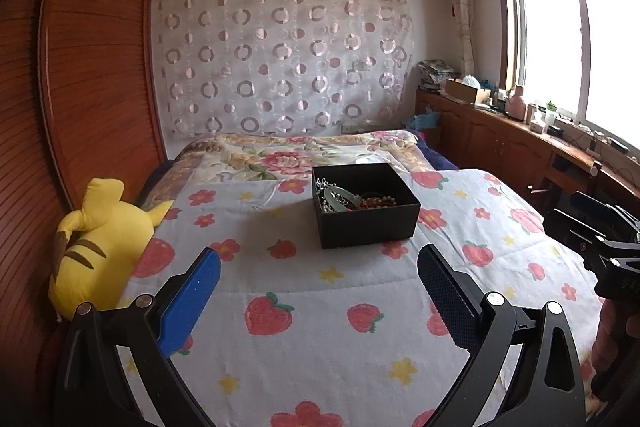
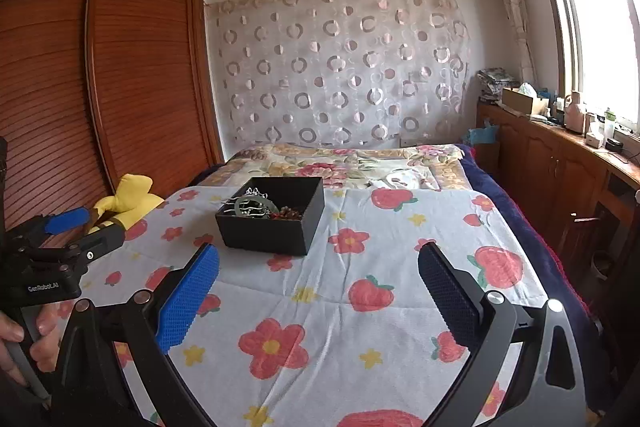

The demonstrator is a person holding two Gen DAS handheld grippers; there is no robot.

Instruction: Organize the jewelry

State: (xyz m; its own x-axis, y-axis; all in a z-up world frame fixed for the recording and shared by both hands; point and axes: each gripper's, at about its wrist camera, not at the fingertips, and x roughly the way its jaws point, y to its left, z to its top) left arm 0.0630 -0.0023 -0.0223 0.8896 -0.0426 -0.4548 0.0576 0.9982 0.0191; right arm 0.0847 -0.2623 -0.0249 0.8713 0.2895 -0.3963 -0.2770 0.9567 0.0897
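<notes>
Jewelry (image 1: 352,201) sits tangled in the black box (image 1: 370,227) on the bed (image 1: 320,339), far of both grippers. Left gripper (image 1: 318,275) and right gripper (image 2: 318,271) hover near, tongs apart and holding nothing. To do this well, I'd steady the box with one, then dip the other in from above, pinching a single piece so chains don't drag others out

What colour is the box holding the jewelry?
Black. The box sits open on the strawberry-print bedspread, clearest in the left wrist view.
</notes>
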